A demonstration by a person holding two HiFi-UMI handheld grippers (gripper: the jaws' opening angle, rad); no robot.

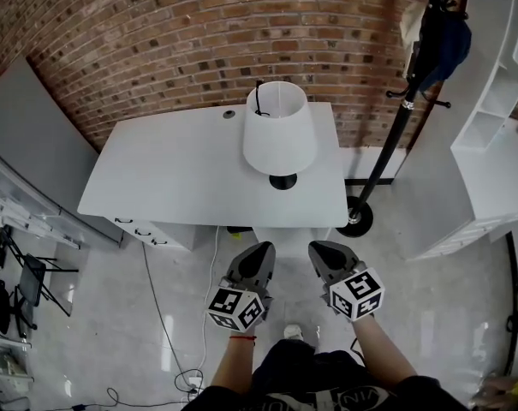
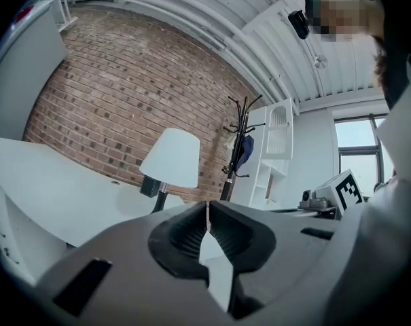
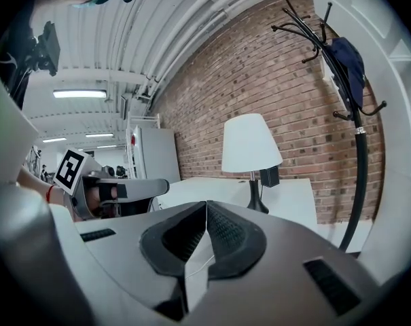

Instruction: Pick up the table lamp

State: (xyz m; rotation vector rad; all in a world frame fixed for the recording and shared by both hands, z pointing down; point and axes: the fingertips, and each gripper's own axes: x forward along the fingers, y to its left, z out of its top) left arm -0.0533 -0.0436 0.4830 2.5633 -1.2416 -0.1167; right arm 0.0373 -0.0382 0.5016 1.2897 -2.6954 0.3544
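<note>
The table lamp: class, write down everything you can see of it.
The table lamp has a white cone-shaped shade, cloth by its look, a thin dark stem and a round black base. It stands upright, apparently unlit, on the white table, towards its far right part near the brick wall.

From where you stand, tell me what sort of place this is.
Probably an office or studio room: a white desk bearing a table lamp stands against a brick wall, with a black coat stand and white shelving beside it.
</note>
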